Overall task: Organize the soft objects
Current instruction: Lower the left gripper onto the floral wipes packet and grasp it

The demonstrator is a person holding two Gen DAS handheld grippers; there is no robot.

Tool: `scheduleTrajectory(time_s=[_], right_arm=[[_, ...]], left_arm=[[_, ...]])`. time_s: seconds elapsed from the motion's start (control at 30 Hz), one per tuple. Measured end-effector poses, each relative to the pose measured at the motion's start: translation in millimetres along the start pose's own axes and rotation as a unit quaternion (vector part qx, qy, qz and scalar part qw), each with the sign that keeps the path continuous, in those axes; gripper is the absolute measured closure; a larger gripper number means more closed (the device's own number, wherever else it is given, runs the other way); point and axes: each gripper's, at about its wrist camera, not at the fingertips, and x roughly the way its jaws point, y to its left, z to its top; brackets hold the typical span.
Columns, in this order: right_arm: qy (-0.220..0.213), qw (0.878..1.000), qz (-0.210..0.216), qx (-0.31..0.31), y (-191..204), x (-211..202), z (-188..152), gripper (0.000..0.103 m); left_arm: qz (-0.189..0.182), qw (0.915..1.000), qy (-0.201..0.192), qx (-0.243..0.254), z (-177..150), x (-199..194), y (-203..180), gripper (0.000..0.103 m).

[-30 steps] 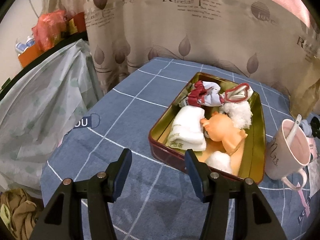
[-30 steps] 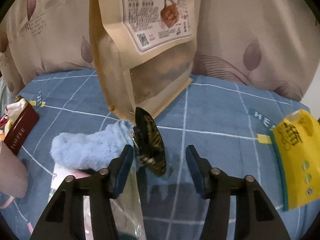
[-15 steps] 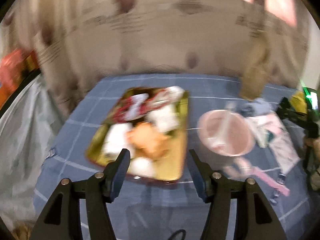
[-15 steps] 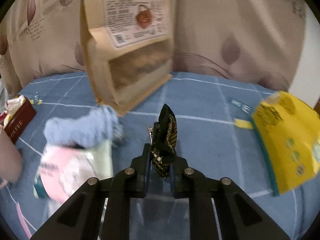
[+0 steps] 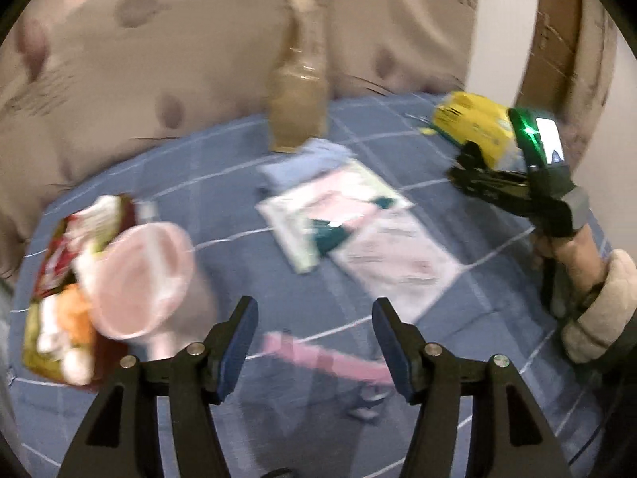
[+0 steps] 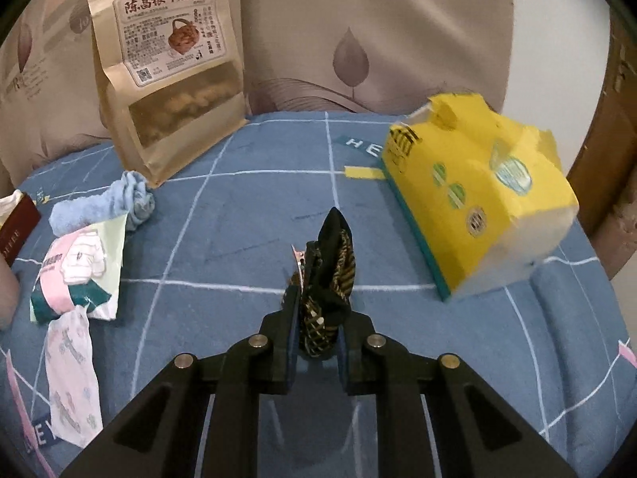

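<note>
My right gripper point(image 6: 318, 318) is shut on a small black-and-gold patterned fabric piece point(image 6: 332, 267), which sticks up between the pads over the blue checked cloth. A rolled light-blue towel point(image 6: 99, 207) lies to its left, beside a pink and green sock packet point(image 6: 79, 275). In the blurred left wrist view, my left gripper point(image 5: 314, 330) stands open with nothing between its fingers. The gold tin point(image 5: 36, 342) of soft items is at its far left. The blue towel point(image 5: 306, 161) lies ahead, and my right gripper point(image 5: 473, 177) is at the right.
A pink mug point(image 5: 139, 279) stands next to the tin. A kraft snack bag point(image 6: 171, 79) stands at the back by the curtain. A yellow carton point(image 6: 477, 199) lies to the right. A pink strip point(image 5: 326, 358) lies near my left fingers. A person's hand and sleeve point(image 5: 597, 302) hold the right gripper.
My right gripper has shut on the black-and-gold piece and carried it right, away from the blue towel. My left gripper has swung right, from the tin towards the mug and packets.
</note>
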Motion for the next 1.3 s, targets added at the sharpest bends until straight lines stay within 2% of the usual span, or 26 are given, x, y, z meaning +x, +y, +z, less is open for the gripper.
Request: scheduleTrajectory(time_s=[0.13, 0.33, 0.43, 0.6, 0.8, 0.93, 1.1, 1.2, 1.3], right_arm=[[0.001, 1.000, 0.009, 0.007, -4, 1, 0, 0.089], [0.005, 1.000, 0.019, 0.003, -2, 4, 0, 0.089], [0.007, 1.000, 0.026, 0.008, -3, 5, 1, 0.089], [0.010, 0.999, 0.037, 0.017, -6, 7, 1, 0.089], [0.013, 0.998, 0.048, 0.027, -8, 8, 1, 0.089], [0.015, 0.998, 0.052, 0.030, -9, 8, 0, 0.088], [0.016, 0.998, 0.058, 0.036, -11, 9, 0, 0.088], [0.018, 0.997, 0.063, 0.041, -13, 9, -1, 0.088], [0.018, 0.997, 0.066, 0.045, -13, 11, -1, 0.088]], left_arm=[[-0.036, 0.9978, 0.022, -0.051, 15, 23, -17, 0.042], [-0.040, 0.9880, 0.065, -0.134, 32, 64, -30, 0.042], [-0.035, 0.9836, 0.082, -0.157, 33, 79, -35, 0.042], [-0.013, 0.9825, 0.093, -0.161, 35, 98, -48, 0.042], [0.010, 0.9854, 0.077, -0.152, 41, 110, -57, 0.037], [0.022, 0.9888, 0.067, -0.132, 42, 115, -64, 0.032], [0.040, 0.9921, 0.060, -0.103, 36, 116, -72, 0.032], [0.035, 0.9925, 0.055, -0.104, 32, 113, -67, 0.033], [0.011, 0.9918, 0.045, -0.119, 27, 110, -56, 0.034]])
